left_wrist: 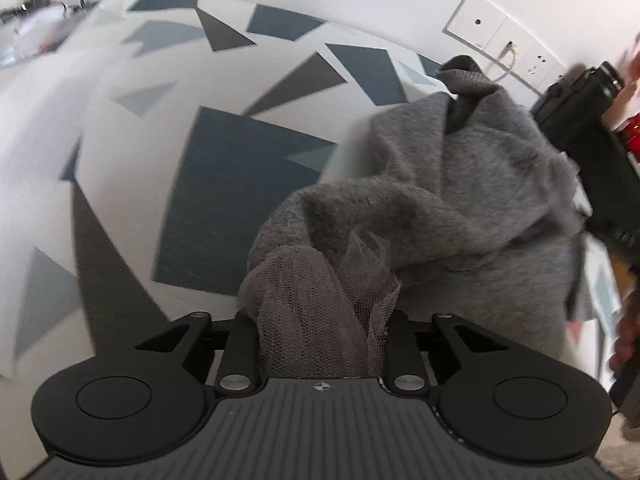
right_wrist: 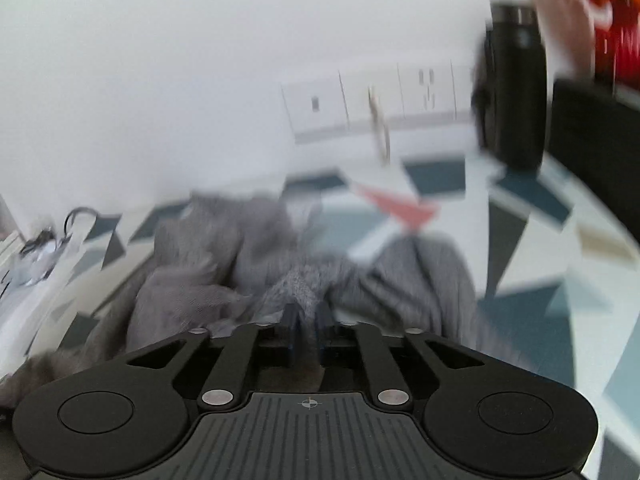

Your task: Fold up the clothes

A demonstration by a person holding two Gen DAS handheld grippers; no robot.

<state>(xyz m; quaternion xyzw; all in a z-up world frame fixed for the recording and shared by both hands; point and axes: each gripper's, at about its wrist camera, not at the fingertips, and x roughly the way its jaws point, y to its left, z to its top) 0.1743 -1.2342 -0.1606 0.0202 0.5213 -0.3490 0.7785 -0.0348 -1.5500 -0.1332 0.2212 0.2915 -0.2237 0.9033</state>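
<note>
Left gripper point(left_wrist: 320, 320), jaws clamped on mesh trim of grey garment point(left_wrist: 460, 184).
Garment lies bunched toward the wall edge of the patterned bench point(left_wrist: 224, 184). Right gripper point(right_wrist: 306, 316): jaws narrow with knit fabric between them; blur hides whether the pads press. Advice: secure both edges, lift apart evenly, spread flat before any fold. Black bottle point(right_wrist: 516, 92) stands near the wall.

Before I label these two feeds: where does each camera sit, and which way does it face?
Left wrist: on the left gripper, looking down at the grey garment on the patterned cloth; mesh trim bunched between its fingers.
Right wrist: on the right gripper, facing the wall sockets; blurred.
Shared: garment, cloth, sockets.
</note>
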